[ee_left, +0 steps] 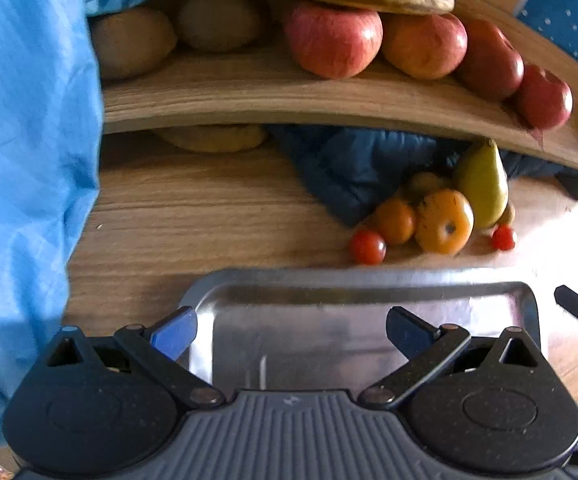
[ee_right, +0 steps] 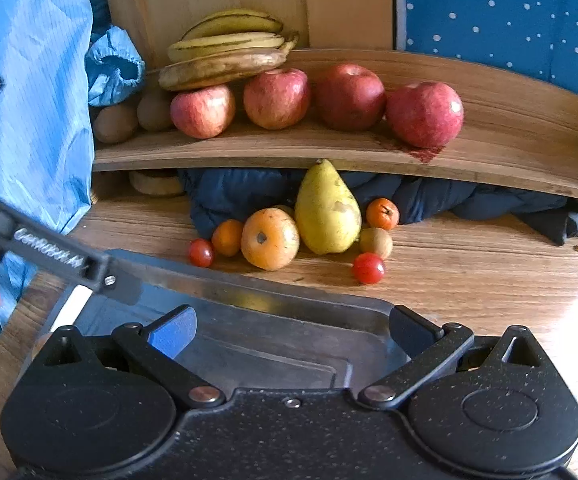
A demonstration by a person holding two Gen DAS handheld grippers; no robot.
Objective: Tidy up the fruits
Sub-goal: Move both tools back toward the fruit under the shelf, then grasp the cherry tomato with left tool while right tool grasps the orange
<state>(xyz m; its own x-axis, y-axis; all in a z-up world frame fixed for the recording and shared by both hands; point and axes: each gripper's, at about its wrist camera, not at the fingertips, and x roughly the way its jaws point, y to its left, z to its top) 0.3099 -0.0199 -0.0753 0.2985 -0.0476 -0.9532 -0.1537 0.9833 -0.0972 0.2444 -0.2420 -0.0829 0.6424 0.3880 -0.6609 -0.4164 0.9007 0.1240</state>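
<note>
Fruits: loose cluster on the bench point(ee_right: 469, 264), 12 o'clock beyond the tray point(ee_right: 249, 300)
Left claw point(ee_left: 291, 332): fingers spread, nothing held, over the tray
Right claw point(ee_right: 291, 332): likewise gaping, empty
Pear point(ee_right: 327, 212): upright behind the persimmon point(ee_right: 270, 239)
Cherry tomatoes point(ee_right: 368, 267): either side
Shelf point(ee_right: 509, 140): four apples point(ee_right: 276, 98), bananas point(ee_right: 225, 50) at 11 o'clock

The only lettering you have in view is white print on the black bar of the left gripper point(ee_right: 49, 258) as your right wrist camera sees it, too blurred to read with certainty.
</note>
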